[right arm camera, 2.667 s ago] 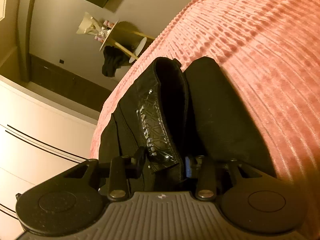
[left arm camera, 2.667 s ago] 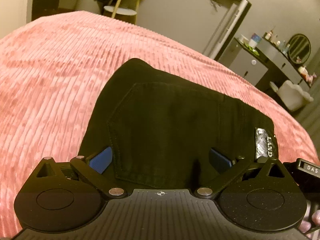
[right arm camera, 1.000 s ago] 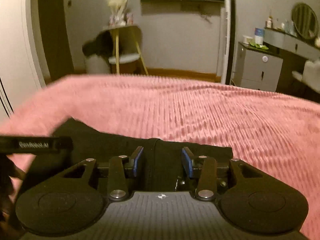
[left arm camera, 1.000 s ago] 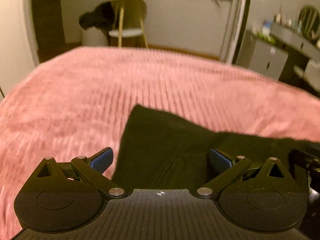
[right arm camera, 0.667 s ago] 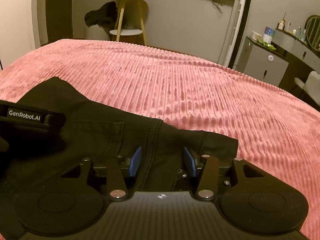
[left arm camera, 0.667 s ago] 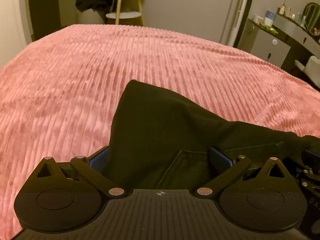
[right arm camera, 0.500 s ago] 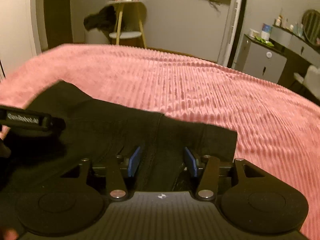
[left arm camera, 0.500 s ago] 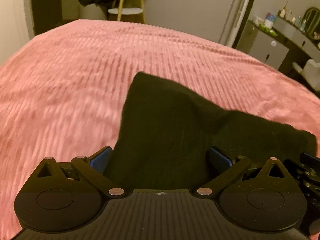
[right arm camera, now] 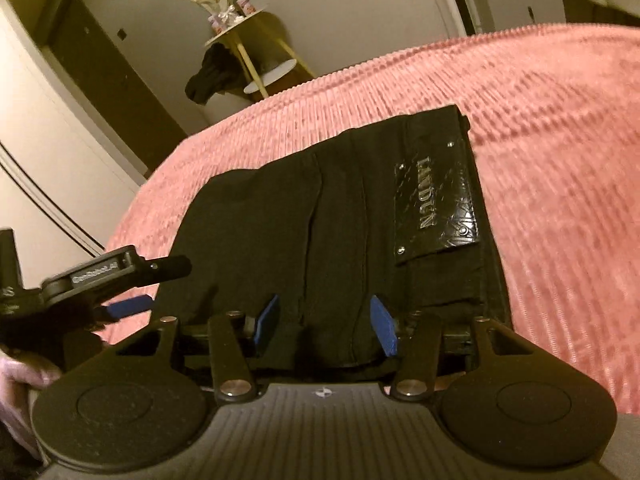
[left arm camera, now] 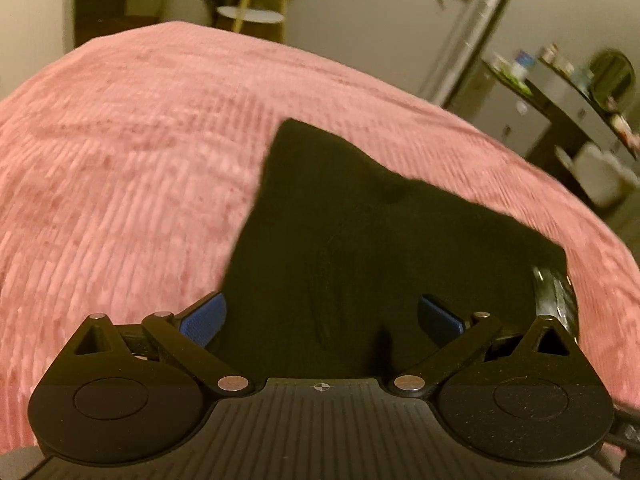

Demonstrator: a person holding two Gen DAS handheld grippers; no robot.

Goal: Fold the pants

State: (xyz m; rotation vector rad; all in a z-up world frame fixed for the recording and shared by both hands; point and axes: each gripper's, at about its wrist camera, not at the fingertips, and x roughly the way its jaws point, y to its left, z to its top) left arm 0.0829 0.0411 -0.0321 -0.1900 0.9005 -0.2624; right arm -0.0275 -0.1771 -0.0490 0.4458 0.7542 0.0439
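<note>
Pants [right arm camera: 320,216] — black, folded compact — glossy waistband patch [right arm camera: 436,200] showing.

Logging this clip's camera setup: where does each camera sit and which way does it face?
Left wrist: on the left claw, looking down across the black pants on the pink bedspread.
Right wrist: on the right claw, over the pants' patch; left claw and a hand show.
Shared: pants, bedspread.

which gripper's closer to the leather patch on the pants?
Right. The right gripper sits over the pants just below the patch. The left gripper is off at the pants' far left edge.
</note>
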